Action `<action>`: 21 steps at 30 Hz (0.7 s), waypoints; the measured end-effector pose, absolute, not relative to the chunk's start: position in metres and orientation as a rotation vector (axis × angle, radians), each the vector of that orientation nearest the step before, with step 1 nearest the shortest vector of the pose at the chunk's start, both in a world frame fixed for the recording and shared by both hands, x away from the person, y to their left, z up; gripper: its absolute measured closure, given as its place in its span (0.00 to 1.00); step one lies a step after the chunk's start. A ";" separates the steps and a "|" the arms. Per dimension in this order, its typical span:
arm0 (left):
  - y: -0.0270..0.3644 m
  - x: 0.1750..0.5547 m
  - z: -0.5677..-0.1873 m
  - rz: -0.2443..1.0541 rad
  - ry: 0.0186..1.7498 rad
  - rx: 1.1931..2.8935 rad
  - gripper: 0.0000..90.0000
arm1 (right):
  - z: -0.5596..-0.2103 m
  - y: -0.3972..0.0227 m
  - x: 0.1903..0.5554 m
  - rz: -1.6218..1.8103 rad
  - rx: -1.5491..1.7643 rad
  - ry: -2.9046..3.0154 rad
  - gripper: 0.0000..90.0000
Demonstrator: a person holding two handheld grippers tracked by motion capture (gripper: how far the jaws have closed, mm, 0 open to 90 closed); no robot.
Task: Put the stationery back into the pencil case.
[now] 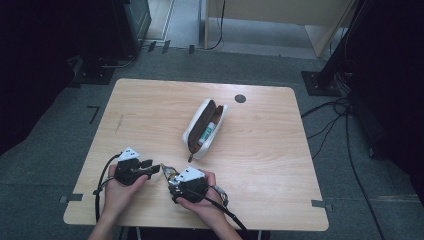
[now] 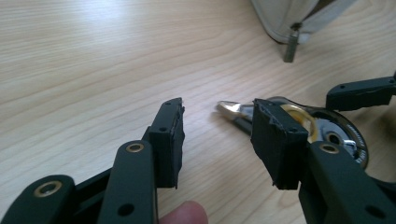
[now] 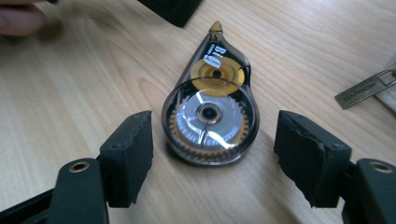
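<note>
Right gripper view shows a correction tape dispenser [image 3: 210, 114] lying flat on the wooden table [image 3: 70, 93] between the right gripper [image 3: 212, 158]'s wide-open jaws, untouched, while the left gripper [image 2: 217, 140] stands half open and empty beside its tip.

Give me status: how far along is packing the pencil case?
Done: pencil case lies unzipped, a green-and-white item already inside. In hand: correction tape roller lies flat on the table between the right tool's open pads, ungripped. Left: grip it, drop it in.
</note>
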State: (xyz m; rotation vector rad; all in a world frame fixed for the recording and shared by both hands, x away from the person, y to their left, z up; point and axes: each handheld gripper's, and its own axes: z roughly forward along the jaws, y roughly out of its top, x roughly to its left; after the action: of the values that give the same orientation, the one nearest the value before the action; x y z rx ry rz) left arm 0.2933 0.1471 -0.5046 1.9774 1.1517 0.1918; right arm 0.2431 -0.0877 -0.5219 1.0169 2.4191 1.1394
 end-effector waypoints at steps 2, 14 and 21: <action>0.149 0.294 -0.505 0.196 1.159 1.971 0.59 | -0.522 -0.085 0.244 1.128 1.008 2.418 0.32; 0.157 0.294 -0.502 0.213 1.162 1.953 0.58 | -0.522 -0.078 0.247 1.134 0.975 2.423 0.45; 0.158 0.293 -0.503 0.194 1.127 1.968 0.57 | -0.521 -0.085 0.249 1.154 0.986 2.431 0.46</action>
State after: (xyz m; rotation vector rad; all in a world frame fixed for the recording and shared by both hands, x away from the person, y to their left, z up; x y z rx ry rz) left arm 0.2930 0.1582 -0.5028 1.9683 1.1267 0.1942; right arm 0.2485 -0.0853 -0.5214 0.9856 2.4312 1.1544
